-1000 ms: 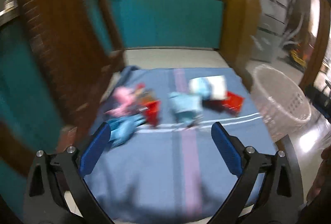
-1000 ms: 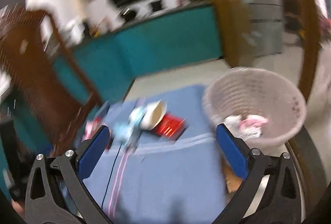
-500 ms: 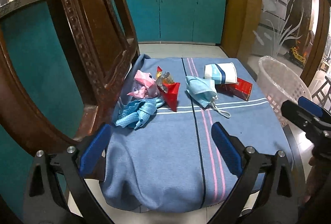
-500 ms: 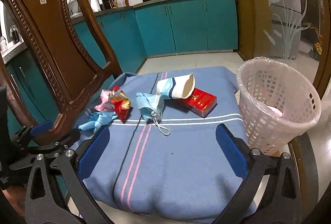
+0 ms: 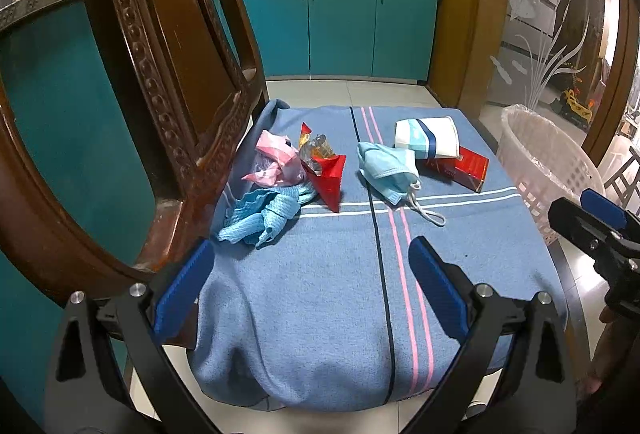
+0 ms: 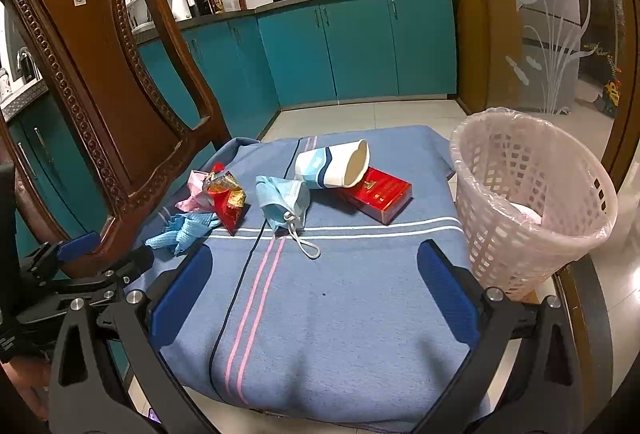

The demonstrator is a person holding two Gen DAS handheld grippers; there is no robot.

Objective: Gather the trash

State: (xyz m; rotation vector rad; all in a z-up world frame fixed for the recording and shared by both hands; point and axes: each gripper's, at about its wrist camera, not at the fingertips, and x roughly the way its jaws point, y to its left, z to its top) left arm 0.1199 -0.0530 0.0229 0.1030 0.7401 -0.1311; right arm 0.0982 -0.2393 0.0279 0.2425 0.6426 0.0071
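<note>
Trash lies on a blue cloth-covered table point(image 5: 320, 294): a blue face mask point(image 5: 386, 169) point(image 6: 284, 199), a tipped paper cup point(image 5: 426, 137) point(image 6: 332, 167), a red box point(image 5: 460, 167) point(image 6: 376, 193), a red snack wrapper point(image 5: 326, 173) point(image 6: 228, 203), pink crumpled plastic point(image 5: 274, 157) and a blue crumpled wipe point(image 5: 262, 215) point(image 6: 182, 230). A pink lined basket point(image 6: 528, 205) point(image 5: 548, 169) stands at the table's right edge with some trash inside. My left gripper point(image 5: 312, 274) and right gripper point(image 6: 314, 280) are open and empty, short of the trash.
A carved wooden chair point(image 6: 108, 73) point(image 5: 160, 93) stands against the table's left side. Teal kitchen cabinets point(image 6: 352, 49) are behind, with floor between. The right gripper shows at the right edge of the left wrist view point(image 5: 596, 230).
Both cameras settled from blur to steady views. Both grippers pulled back slightly and stay open. The trash has not moved.
</note>
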